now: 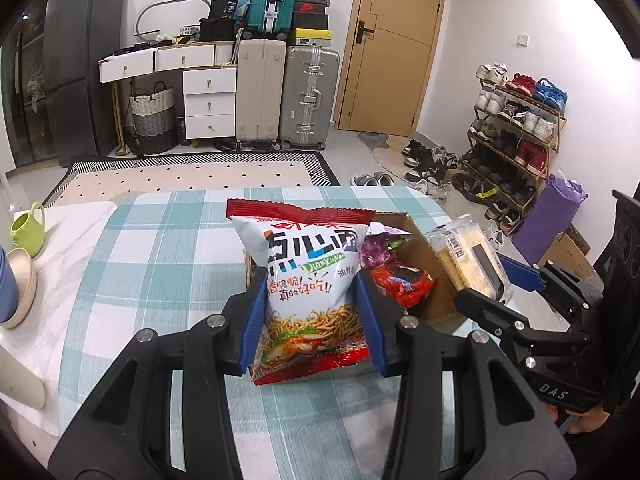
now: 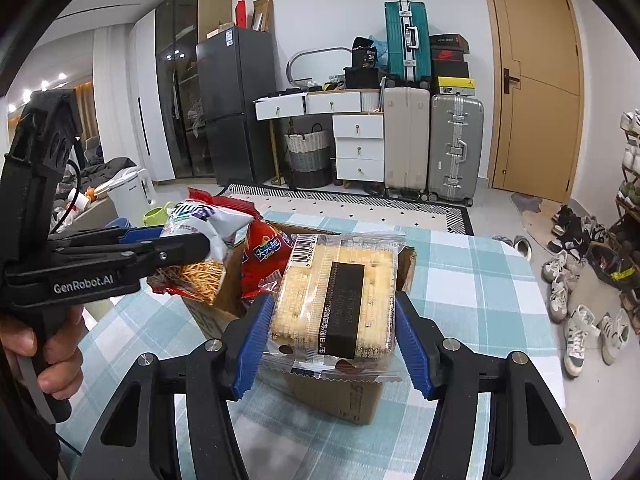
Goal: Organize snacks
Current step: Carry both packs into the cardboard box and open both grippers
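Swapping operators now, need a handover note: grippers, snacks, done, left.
Left gripper: shut on the noodle snack bag, held up at the cardboard box.
Right gripper: shut on the cracker pack, above the box.
Done: red snack bag and a purple packet are in the box.
Left: lower both held packs in and release.

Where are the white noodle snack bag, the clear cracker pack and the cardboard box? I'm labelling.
White noodle snack bag (image 1: 310, 280), left wrist view, printed front.
Clear cracker pack (image 2: 340, 300), right wrist view, black label.
Cardboard box (image 2: 344, 396), right wrist view, front wall.
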The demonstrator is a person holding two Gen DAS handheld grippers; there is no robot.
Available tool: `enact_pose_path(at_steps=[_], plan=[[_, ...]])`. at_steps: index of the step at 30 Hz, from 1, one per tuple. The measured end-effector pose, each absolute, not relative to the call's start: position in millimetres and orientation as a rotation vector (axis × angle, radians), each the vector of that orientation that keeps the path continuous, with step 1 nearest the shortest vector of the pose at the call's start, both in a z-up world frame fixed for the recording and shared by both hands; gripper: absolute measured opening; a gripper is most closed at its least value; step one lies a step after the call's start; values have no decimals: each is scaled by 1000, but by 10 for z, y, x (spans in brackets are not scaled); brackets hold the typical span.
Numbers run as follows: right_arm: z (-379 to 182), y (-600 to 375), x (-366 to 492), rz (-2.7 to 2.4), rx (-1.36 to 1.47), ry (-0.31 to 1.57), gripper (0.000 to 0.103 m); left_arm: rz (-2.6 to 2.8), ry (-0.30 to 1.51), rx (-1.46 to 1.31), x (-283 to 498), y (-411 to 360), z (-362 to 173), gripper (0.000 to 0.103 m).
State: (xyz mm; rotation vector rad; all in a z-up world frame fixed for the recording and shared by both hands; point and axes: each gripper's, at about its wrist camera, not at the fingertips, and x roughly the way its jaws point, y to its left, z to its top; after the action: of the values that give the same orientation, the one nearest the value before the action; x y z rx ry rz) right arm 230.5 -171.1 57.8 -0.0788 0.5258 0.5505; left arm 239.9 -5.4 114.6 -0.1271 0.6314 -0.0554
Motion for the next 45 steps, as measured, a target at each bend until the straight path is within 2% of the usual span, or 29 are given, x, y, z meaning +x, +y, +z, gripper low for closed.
enact_pose_path(at_steps=[21, 45], plan=[[266, -1469, 2782, 580, -136, 583, 60, -38, 684, -76, 2947, -131, 724, 39], [81, -1398, 2958, 592, -204, 612, 61, -63, 738, -84, 3029, -36, 368, 38]])
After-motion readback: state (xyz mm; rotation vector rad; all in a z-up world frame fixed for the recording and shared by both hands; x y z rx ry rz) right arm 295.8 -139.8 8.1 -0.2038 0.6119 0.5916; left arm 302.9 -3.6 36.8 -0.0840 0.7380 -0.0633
